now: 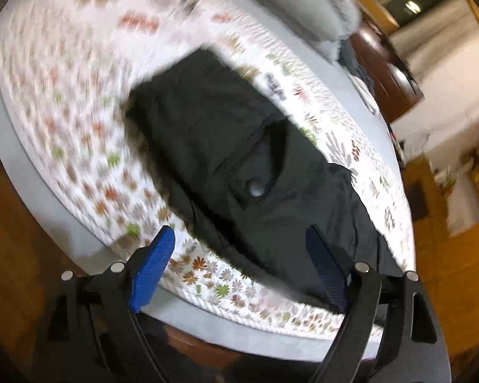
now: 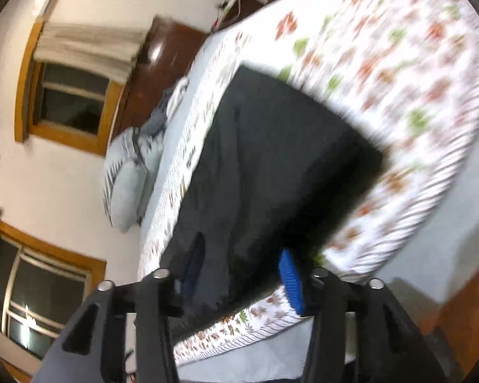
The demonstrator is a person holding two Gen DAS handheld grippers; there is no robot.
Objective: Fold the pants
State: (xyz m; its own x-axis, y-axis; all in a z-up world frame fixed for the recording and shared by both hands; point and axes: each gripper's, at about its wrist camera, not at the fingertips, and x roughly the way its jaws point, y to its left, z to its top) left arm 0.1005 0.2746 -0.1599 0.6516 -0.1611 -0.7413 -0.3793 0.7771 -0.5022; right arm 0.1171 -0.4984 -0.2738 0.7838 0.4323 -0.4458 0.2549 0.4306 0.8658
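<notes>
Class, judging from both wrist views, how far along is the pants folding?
Looks done: the black pants lie on the floral sheet as a compact block, apparently already folded over. In hand: nothing; left gripper and right gripper are open above them. Left: possibly a last fold; blur hides details.

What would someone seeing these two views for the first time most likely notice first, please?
Most striking is the black pants, a dark mass on the flower-printed white bedspread that fills the middle of both views. Next come the blue fingers of the left gripper, spread wide over the near end of the pants, and the right gripper, its jaws also apart over the fabric. A pale pillow lies at the far edge, by the wall.
</notes>
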